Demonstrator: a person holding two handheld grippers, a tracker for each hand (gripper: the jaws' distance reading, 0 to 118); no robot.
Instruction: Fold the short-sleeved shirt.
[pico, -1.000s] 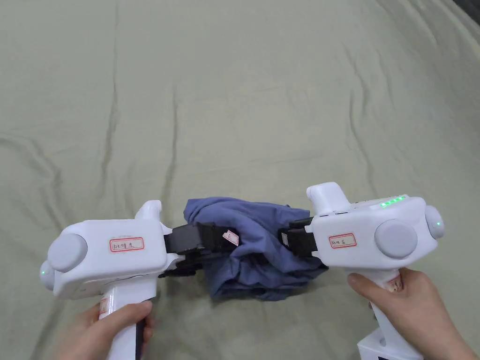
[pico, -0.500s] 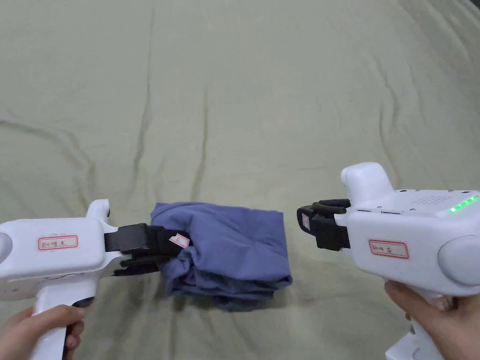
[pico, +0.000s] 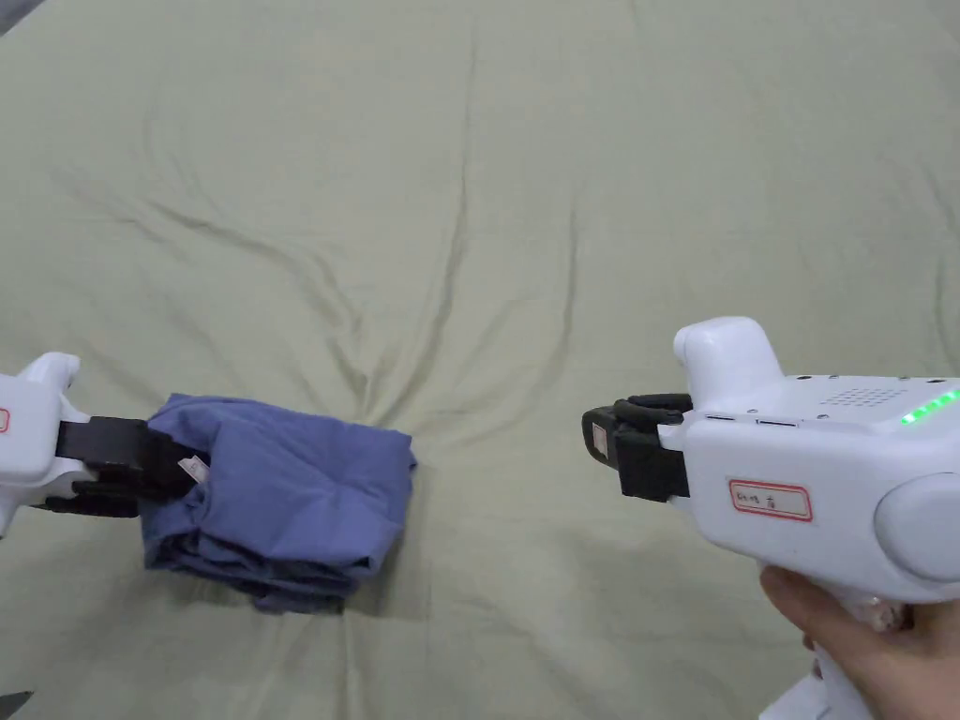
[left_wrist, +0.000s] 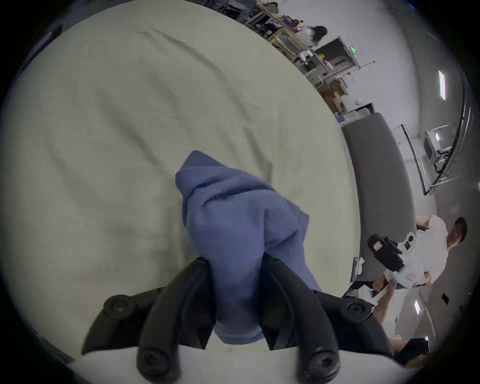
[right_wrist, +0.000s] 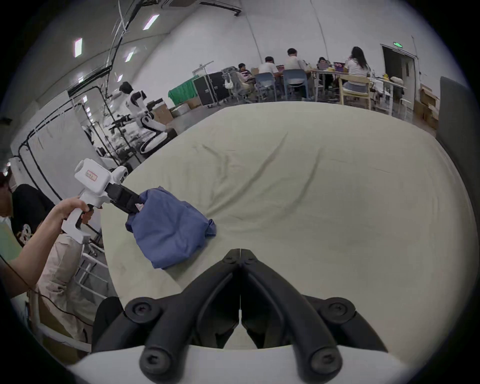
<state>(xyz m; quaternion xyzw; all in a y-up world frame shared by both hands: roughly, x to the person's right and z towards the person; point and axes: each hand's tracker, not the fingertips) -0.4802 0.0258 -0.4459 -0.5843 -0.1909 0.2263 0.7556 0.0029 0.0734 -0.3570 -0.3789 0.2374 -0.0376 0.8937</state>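
Note:
The blue short-sleeved shirt (pico: 281, 506) lies as a small folded bundle on the pale green sheet at the lower left of the head view. My left gripper (pico: 183, 469) is shut on the bundle's left end; in the left gripper view the blue cloth (left_wrist: 233, 233) is pinched between both black jaws. The right gripper view shows the shirt (right_wrist: 168, 228) with the left gripper (right_wrist: 135, 207) clamped on it. My right gripper (pico: 595, 441) hangs well to the right of the shirt, jaws pressed together with nothing between them (right_wrist: 240, 250).
The pale green sheet (pico: 487, 234) is creased, with folds running toward the shirt. A grey padded edge (left_wrist: 376, 181) borders the bed. Beyond it are several seated people at tables (right_wrist: 311, 70), a white robot (right_wrist: 140, 109) and a person in white (left_wrist: 436, 249).
My right gripper let go of the shirt and drew away to the right, shut. My left gripper dragged the bundle leftward across the sheet, still clamped on it.

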